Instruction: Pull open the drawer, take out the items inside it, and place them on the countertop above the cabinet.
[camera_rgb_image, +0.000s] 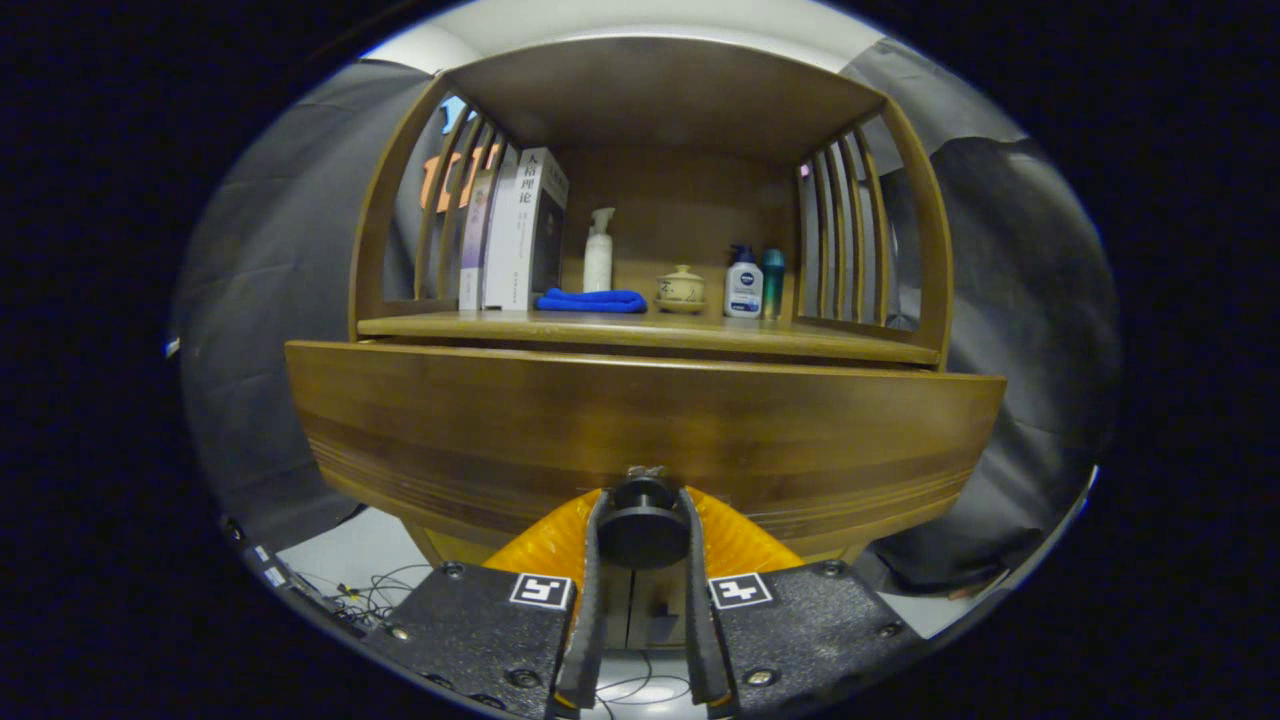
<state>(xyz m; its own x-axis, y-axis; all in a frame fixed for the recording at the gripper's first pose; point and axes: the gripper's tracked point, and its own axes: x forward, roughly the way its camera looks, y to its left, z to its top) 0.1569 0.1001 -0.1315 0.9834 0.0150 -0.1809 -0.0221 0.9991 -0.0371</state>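
A wide wooden drawer front (640, 420) spans the cabinet right in front of me, seemingly drawn out a little under the shelf edge. Its round dark knob (641, 525) sits low at the middle. My gripper (641, 520) is shut on the knob, one finger pressing on each side of it. The countertop (820, 342) lies just above the drawer. The inside of the drawer is hidden from me.
On the countertop stand upright books (515, 232), a white pump bottle (598, 252), a folded blue cloth (592, 300), a small lidded ceramic pot (682, 288), a white bottle with a blue cap (743, 284) and a teal can (773, 282). Slatted wooden sides and a top board enclose it.
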